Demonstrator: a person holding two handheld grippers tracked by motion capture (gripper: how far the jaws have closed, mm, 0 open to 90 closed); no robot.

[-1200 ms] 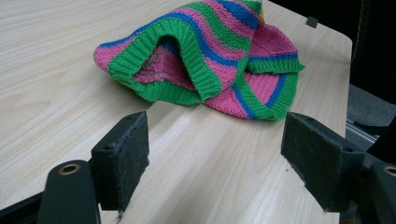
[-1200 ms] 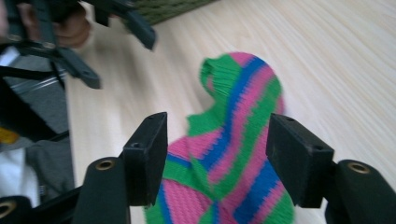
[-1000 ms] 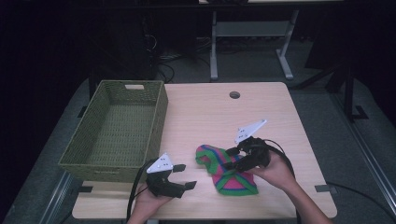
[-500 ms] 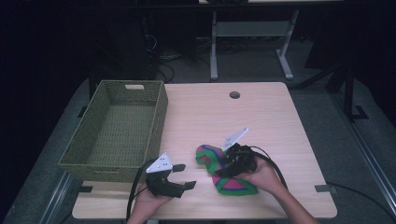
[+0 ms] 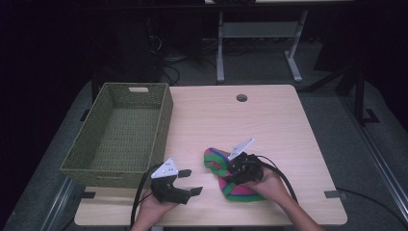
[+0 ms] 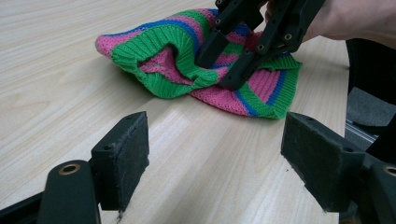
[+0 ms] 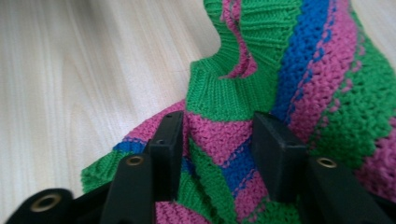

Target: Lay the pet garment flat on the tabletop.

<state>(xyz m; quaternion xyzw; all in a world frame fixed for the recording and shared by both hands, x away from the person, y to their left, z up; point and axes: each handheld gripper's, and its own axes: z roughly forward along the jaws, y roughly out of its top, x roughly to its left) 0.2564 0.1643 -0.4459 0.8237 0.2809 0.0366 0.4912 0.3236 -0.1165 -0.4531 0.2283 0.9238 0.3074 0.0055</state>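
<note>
Far left on the counter sits an olive woven basket with nothing in it that I can see.

Just in front of its near corner is the left gripper, jaws spread wide with nothing between them, hovering low over bare wood and aimed toward the knit. From the left gripper view it's near the fabric but not touching.

Then the main thing: a striped knit piece in pink, green and blue, some kind of small sweater or hat, I can't say which. It lies crumpled on the near part of the counter, right of the basket and well apart from it.

On top of it is the right gripper, tips pushed down into the fabric. Its jaws have just been closing, and a raised fold of the knit sits between them. In the right gripper view the pads look right up against that fold, but it hasn't left the counter, so I'd call it a pinch just taking hold, not a firm grip.

Handling-wise I'd guess light, floppy and stretchy, not slippery or fragile. It'll sag and trail from wherever it's held. The thick ribbed green hem looks like the best bite, since loose middle stitches would just stretch.
</note>
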